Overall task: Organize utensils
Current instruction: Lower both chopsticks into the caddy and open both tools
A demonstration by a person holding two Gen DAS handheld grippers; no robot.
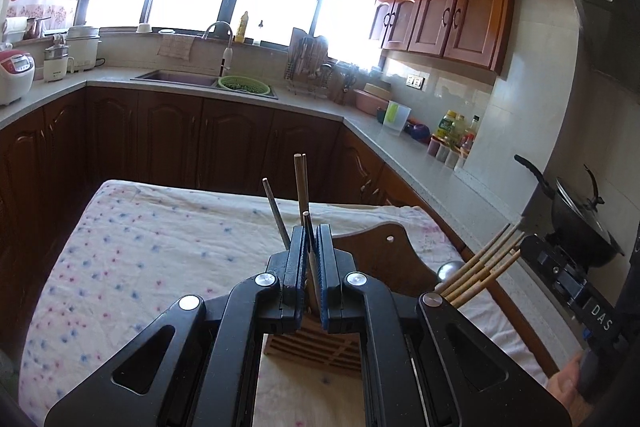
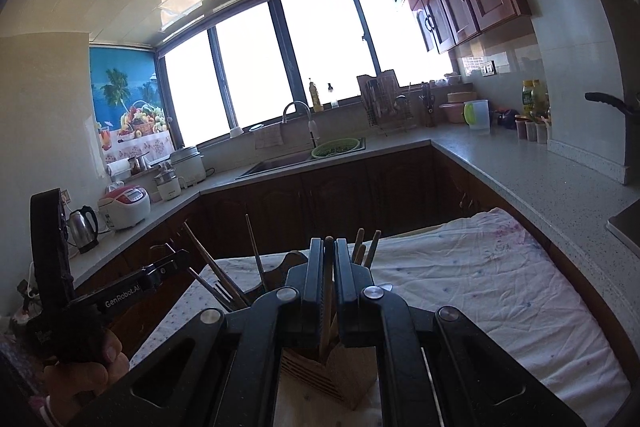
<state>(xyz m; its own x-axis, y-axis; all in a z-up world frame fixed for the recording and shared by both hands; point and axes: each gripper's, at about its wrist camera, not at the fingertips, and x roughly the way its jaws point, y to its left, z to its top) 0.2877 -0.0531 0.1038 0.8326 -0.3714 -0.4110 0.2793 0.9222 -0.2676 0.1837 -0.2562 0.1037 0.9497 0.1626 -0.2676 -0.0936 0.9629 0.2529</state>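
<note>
Kitchen table cloth (image 1: pixel 140 247) beneath: left gripper (image 1: pixel 311 251) clamps a chopstick (image 1: pixel 309 239); right gripper (image 2: pixel 329 267) clamps another stick (image 2: pixel 328 279). Only the right view shows the kettle (image 2: pixel 83 229), at 9 o'clock.

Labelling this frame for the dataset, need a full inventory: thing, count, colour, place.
utensil holder: one, wooden, slatted, on the table below both grippers
chopsticks: several, light wood, standing in the holder; exact count unclear
tablecloth: one, white with blue and pink dots, over the table
sink: one, dark, in the counter under the windows
colander: one, green, at the sink
rice cooker: one, white and red, left counter
kettle: one, steel, left counter
wok: one, black, on the stove
left gripper: black, shut on a chopstick
right gripper: black, shut on a chopstick
</note>
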